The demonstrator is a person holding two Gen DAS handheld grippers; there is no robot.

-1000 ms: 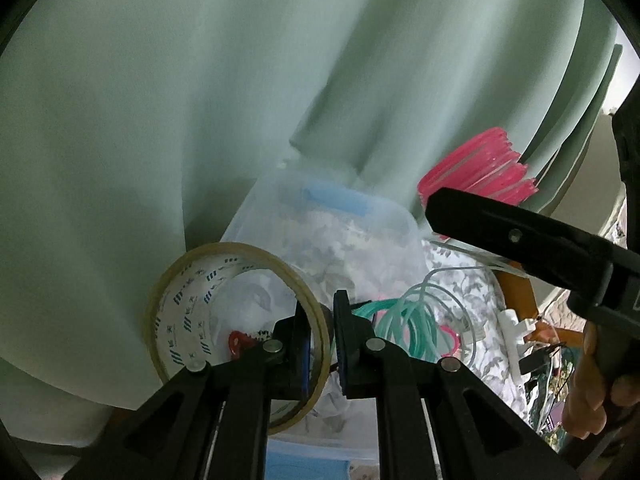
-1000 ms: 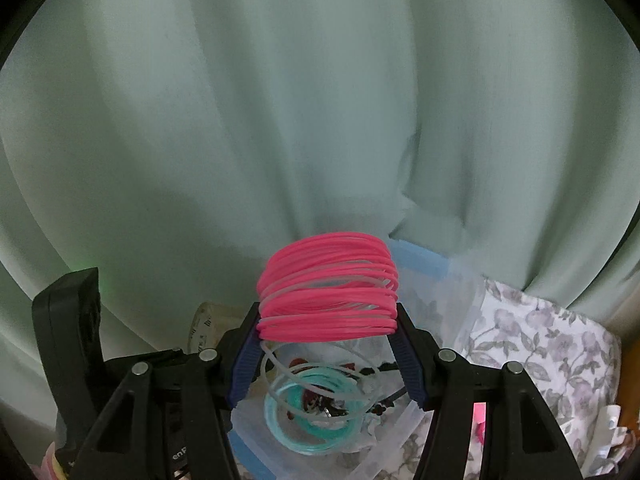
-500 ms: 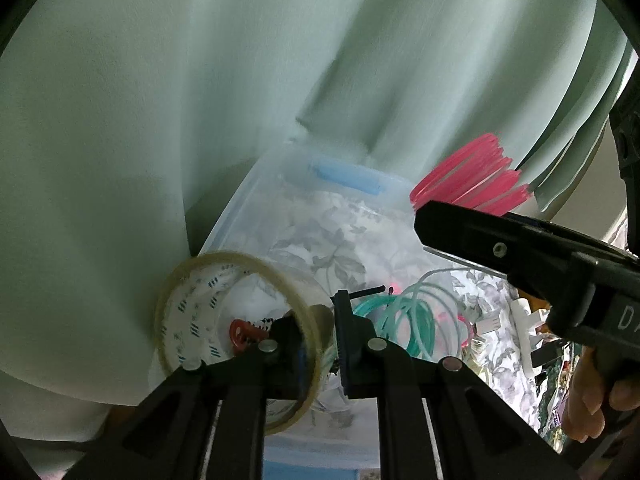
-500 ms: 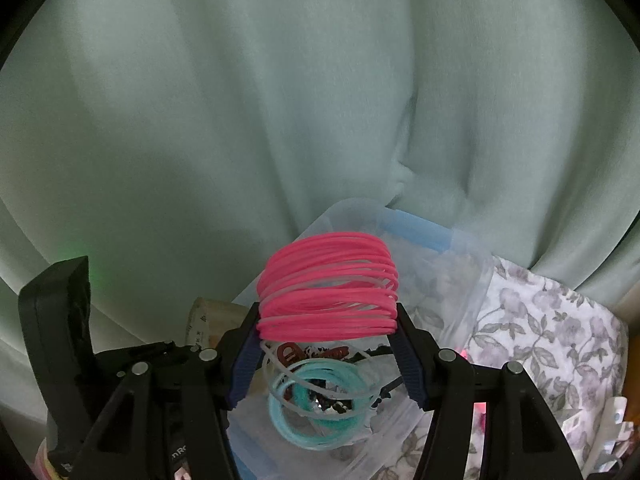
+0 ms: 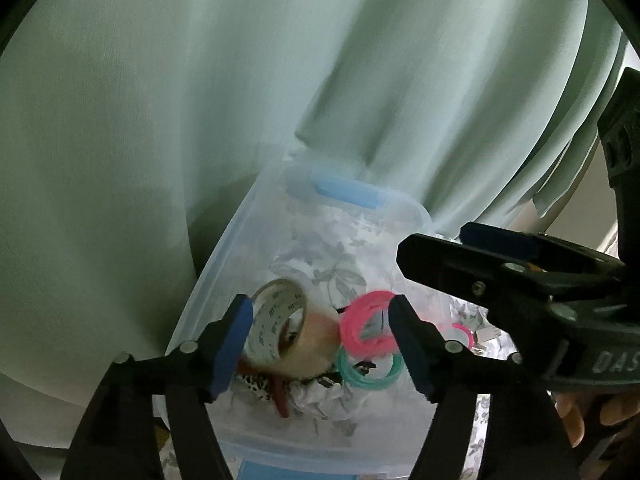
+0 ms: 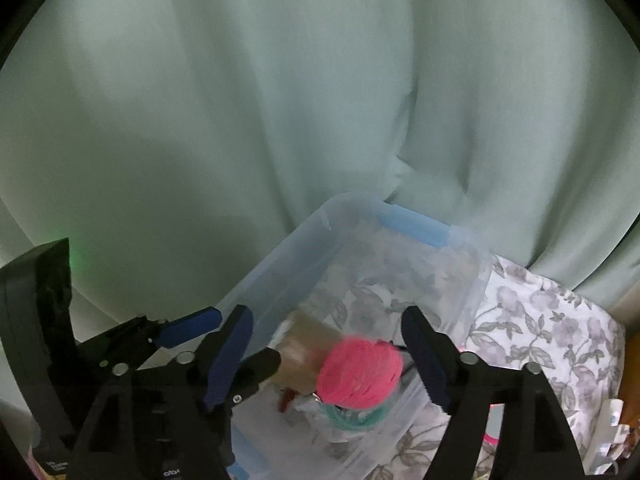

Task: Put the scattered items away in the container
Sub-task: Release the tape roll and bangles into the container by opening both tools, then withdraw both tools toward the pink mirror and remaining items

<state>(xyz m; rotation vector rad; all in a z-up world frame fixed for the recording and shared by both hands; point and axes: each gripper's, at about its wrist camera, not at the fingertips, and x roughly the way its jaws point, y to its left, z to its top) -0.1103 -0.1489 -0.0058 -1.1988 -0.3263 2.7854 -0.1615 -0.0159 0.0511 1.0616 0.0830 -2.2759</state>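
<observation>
My left gripper (image 5: 320, 330) has its fingers spread wide and empty above the clear plastic container (image 5: 224, 264). Below it the tape roll (image 5: 280, 330) lies inside, its lower edge hiding a leopard-print item I can't identify. Just right, the pink cord coil (image 5: 366, 328) overlaps a teal coil (image 5: 370, 372). My right gripper (image 6: 326, 354) is also spread; that coil blurs beneath it.

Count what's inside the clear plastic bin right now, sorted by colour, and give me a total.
Pink cord coil: 1
Teal cord coil: 1
Tan packing tape roll: 1
Red item, partly hidden: 1
Leopard-print item, partly hidden: 1
Total: 5 that I can make out in the bin.
</observation>
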